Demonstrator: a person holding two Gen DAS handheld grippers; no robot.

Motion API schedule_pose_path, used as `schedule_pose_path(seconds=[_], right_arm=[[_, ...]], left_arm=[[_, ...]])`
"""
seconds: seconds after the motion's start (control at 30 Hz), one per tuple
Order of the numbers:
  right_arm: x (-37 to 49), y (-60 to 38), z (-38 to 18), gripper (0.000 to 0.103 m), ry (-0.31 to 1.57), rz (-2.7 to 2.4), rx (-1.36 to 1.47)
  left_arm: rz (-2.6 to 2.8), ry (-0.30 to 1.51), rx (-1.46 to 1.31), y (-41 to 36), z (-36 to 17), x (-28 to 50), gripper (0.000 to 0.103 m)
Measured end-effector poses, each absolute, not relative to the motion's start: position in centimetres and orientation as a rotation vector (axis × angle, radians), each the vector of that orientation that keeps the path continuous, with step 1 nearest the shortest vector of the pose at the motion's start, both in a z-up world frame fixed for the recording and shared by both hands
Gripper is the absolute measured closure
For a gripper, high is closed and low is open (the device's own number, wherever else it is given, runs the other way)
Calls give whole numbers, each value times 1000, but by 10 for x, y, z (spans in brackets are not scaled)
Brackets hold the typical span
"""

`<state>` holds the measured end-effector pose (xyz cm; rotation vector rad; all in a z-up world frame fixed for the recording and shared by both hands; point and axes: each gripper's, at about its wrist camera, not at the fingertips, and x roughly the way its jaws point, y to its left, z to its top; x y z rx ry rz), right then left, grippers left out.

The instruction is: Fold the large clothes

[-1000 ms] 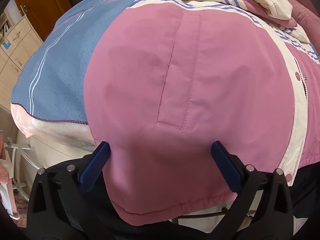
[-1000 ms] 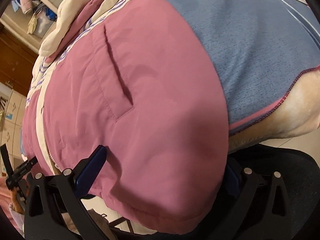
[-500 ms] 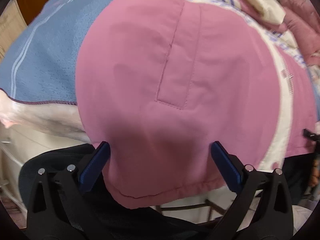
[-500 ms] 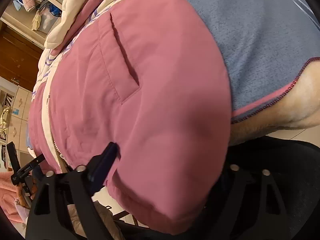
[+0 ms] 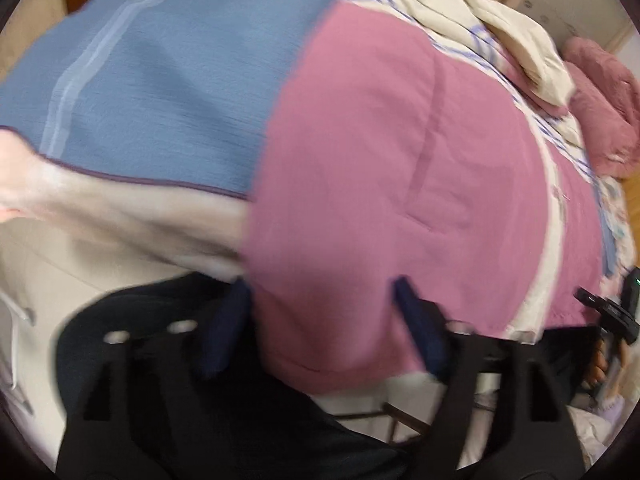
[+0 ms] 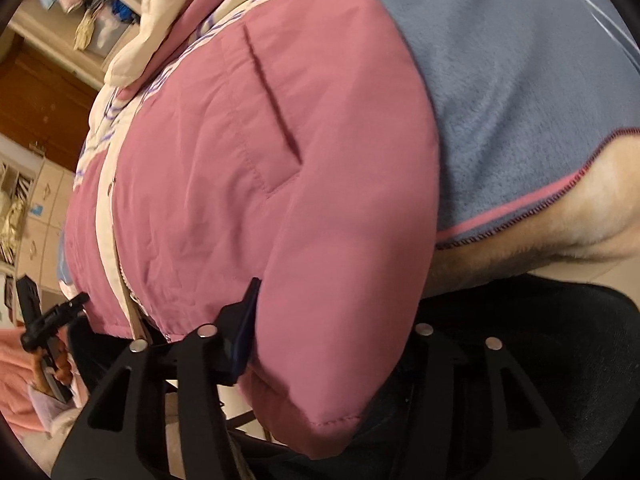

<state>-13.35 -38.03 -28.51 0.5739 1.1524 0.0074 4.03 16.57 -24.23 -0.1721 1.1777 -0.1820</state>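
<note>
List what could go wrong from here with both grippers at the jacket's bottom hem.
1. The left gripper straddles a wide bulge of the pink jacket; closing may bunch several padded layers.
2. The jacket hem overhangs the bed edge, so a weak grip by the right gripper could let it slide off.
3. Lifting could drag the blue blanket beneath.

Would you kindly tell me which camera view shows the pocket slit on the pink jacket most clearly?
The right wrist view. There the pocket on the pink jacket is sharp, its slit gaping open as a dark line with stitching visible around it. The left wrist view is motion-blurred, so the pocket shows only as a faint darker line.
</note>
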Motion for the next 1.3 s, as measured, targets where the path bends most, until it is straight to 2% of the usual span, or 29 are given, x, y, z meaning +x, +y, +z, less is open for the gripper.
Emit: schedule_pose_path(seconds=[0.07, 0.27, 0.33, 0.37, 0.4, 0.43, 0.47, 0.5, 0.53, 0.57, 0.67, 0.9, 1.13, 1.3], right_arm=[[-133, -382, -289, 25, 1165, -24, 568], [-132, -382, -297, 23, 1152, 7, 611], [-132, -381, -297, 23, 1147, 13, 611], [-131, -379, -295, 27, 1148, 18, 601], [-128, -373, -293, 31, 1155, 31, 579], [-130, -371, -291, 44, 1163, 54, 551], [-130, -366, -286, 60, 1166, 89, 523], [-129, -362, -281, 66, 1168, 129, 504], [-129, -359, -276, 75, 1168, 165, 485], [-128, -357, -268, 82, 1163, 217, 469], [-122, -353, -245, 88, 1100, 379, 516], [-58, -343, -160, 89, 816, 644, 611], [83, -400, -100, 90, 628, 440, 748], [170, -478, -120, 90, 558, 211, 918]], left_arm=[[-131, 1181, -165, 177, -243, 39, 14], [-224, 1193, -171, 171, -251, 41, 14], [-316, 1224, -222, 163, -260, 43, 32], [-323, 1229, -224, 161, -262, 43, 34], [-331, 1231, -216, 159, -263, 43, 44], [-361, 1231, -221, 158, -260, 41, 59], [-390, 1233, -239, 158, -256, 40, 68], [-449, 1233, -273, 161, -249, 38, 83], [-496, 1223, -292, 163, -243, 34, 88], [-540, 1203, -304, 164, -235, 32, 89], [-698, 1103, -350, 162, -205, 26, 90], [-987, 940, -457, 122, -143, 67, 90], [-805, 798, -523, 104, -68, 211, 90], [-537, 782, -666, 127, -76, 324, 90]])
